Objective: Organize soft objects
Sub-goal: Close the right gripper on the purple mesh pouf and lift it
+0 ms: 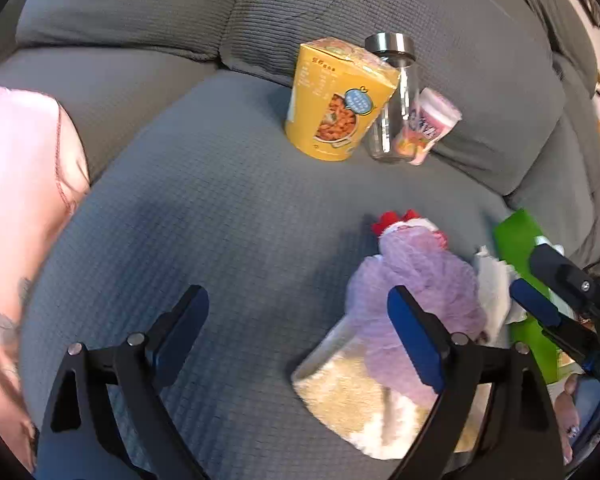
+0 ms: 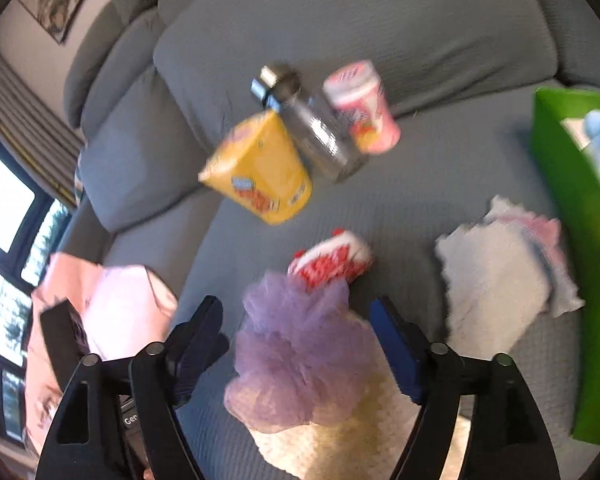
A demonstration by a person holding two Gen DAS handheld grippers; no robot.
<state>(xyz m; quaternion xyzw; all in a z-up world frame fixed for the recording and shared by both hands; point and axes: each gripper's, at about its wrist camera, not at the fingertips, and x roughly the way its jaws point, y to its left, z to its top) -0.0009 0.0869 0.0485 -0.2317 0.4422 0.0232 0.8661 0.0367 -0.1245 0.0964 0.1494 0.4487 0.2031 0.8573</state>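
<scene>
— Two claws, both spread wide with nothing pinched. The left claw (image 1: 298,332) hangs over bare sofa seat (image 1: 204,208), a grey waffle-weave cover, soft and dimpled.

— And the soft things?

— A purple mesh bath puff (image 2: 296,360), frilly and gathered, lies between the right claw's (image 2: 298,344) open fingers; the pads do not press it. It sits on a cream knitted cloth (image 2: 340,436), nubbly, folded flat. Just past the puff's far end is a red-and-white fuzzy sock (image 2: 332,260). In the left view the same puff (image 1: 412,292) is right of the left claw, partly behind its right finger.

— Anything beside that?

— To the right of the right claw, a white towel (image 2: 496,280) with wavy edges and a pinkish patch, crumpled. Beyond it stands a green bag (image 2: 572,240), smooth and stiff-sided, with something pale blue inside at the top.

— What about the hard things?

— Far ahead, against the back cushion (image 1: 380,8): a yellow paper cup (image 1: 332,104) with a folded lid, a clear glass jar (image 1: 392,100) with a steel cap, and a pink plastic tub (image 1: 432,124), all tilted and touching.

— Room to move?

— Open seat lies ahead of both claws up to those three. Left of the left claw is a pink garment (image 1: 16,200), thin and smooth, at the seat's edge.
</scene>
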